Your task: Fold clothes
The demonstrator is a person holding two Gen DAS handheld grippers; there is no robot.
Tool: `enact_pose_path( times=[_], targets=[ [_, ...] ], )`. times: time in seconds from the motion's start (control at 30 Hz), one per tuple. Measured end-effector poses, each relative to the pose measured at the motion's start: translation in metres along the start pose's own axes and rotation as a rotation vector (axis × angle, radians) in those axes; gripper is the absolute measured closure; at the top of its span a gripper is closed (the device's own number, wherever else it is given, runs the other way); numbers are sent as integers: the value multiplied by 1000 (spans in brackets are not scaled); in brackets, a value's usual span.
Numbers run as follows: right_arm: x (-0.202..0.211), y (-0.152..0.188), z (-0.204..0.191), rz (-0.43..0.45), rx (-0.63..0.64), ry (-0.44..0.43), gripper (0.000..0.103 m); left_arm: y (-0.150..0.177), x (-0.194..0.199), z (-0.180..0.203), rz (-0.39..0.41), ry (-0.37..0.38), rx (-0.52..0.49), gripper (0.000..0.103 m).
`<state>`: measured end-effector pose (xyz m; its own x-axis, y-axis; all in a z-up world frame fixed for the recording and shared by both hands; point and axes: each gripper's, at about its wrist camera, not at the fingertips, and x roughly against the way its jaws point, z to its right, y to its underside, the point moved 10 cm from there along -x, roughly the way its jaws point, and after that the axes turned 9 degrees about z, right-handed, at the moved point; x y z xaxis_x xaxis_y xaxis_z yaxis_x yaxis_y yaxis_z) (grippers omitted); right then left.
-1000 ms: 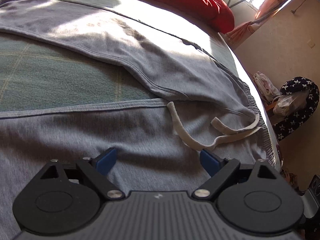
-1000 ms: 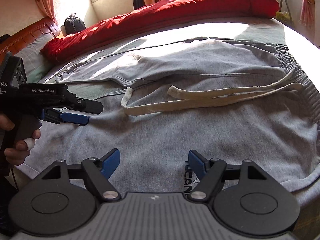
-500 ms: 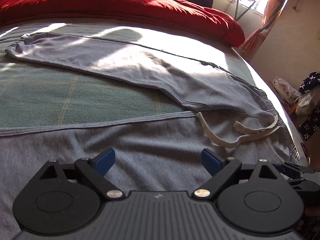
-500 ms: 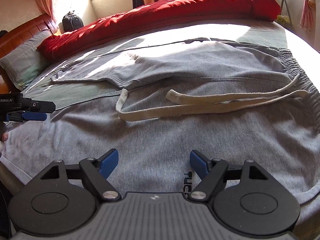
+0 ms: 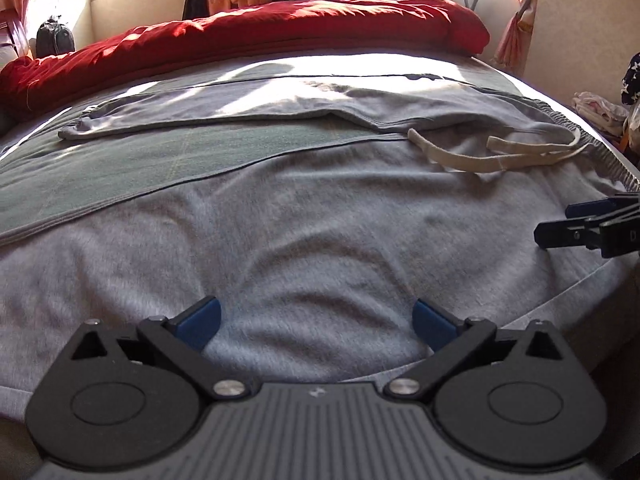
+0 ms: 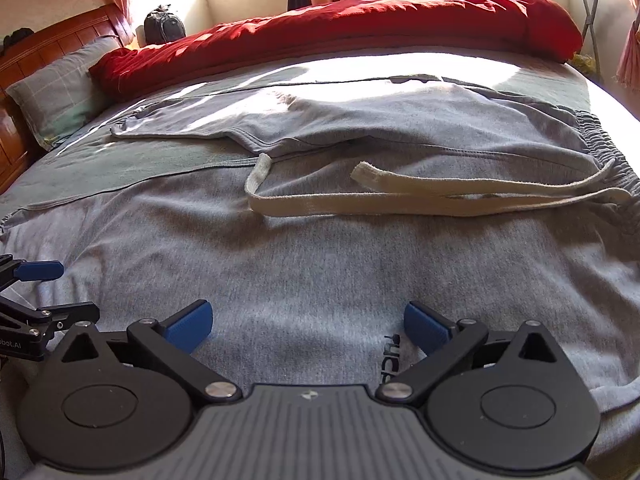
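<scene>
Bed [image 6: 600, 80]: green sheet bare at frame left, red duvet [image 6: 360, 24] along the far edge. Grey sweatpants [image 6: 320, 264]: spread flat mid-frame, long axis left to right, waistband at right edge, legs running left. Cream drawstring [image 6: 400, 200]: loose, upper centre. My left gripper [image 5: 316, 320] and right gripper [image 6: 306, 322]: fingers apart, holding nothing, above the near hem.

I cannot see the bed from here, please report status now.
Left claw open, right claw open, both empty. Grey sweatpants flat on bed, legs spread, unfolded. Drawstring loose on top, may get in the way.
</scene>
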<state>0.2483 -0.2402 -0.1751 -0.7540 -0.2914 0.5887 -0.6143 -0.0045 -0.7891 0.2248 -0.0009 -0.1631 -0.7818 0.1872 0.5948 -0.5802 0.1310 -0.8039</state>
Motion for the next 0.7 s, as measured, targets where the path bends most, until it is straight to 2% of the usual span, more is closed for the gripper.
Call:
enact_pose_path(
  times=[0.03,0.23,0.53,0.7],
  targets=[
    [-1,1,0,0,7,4,0,-3,2,-2,5,-9,8,1],
    [-3,3,-3,-5,39,23,0,-16,1,15,33,55,-2,1],
    [-3,4,-3,1,52,21,0,6,16,-35,-46,-22,128,1],
    [-4,6,-3,-11,75,18,0,8,23,-75,-70,-81,247,1]
  ],
)
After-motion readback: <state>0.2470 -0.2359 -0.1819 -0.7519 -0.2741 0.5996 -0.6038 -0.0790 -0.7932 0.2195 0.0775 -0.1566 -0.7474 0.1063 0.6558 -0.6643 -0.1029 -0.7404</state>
